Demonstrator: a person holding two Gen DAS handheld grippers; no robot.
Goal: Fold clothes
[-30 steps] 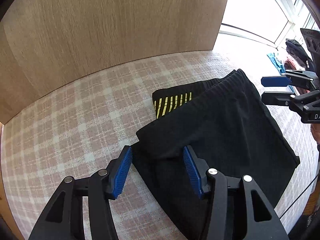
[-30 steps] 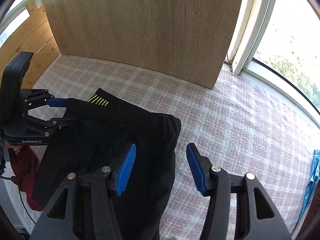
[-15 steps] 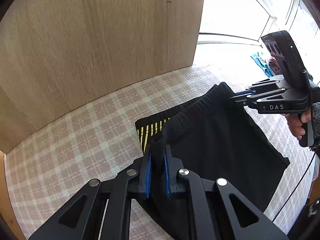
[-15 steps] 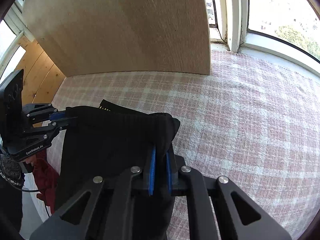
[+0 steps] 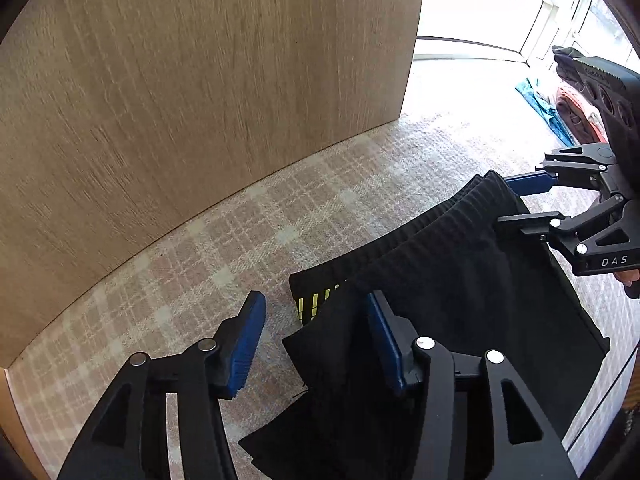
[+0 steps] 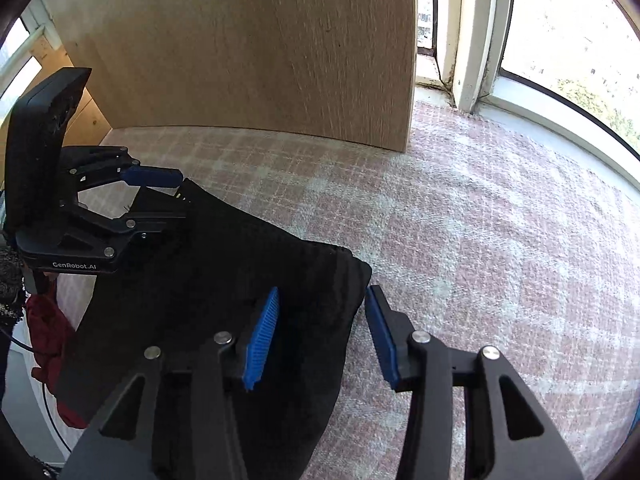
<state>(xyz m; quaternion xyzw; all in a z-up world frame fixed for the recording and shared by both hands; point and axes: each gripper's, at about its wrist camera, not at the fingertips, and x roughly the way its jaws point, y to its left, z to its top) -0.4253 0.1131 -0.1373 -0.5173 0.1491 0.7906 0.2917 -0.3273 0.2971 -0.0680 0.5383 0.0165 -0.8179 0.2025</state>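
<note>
Two grippers opening | left gripper [image 5: 316, 344], right gripper [image 6: 322, 332] spreading off black garment [image 5: 460, 292] corners | releasing fold onto surface [image 6: 480, 220]

Half a second ago both grippers were clamped on the ribbed top edge of the black garment [image 5: 460, 280]; now the left gripper [image 5: 316, 344] and the right gripper [image 6: 320, 332] have let go, and their jaws are opening. The edge that was pinched up between the pads has dropped onto the checked cloth [image 5: 280, 232] and seems to lie flat. A corner of fabric sits between each pair of blue pads, apparently untouched.
</note>
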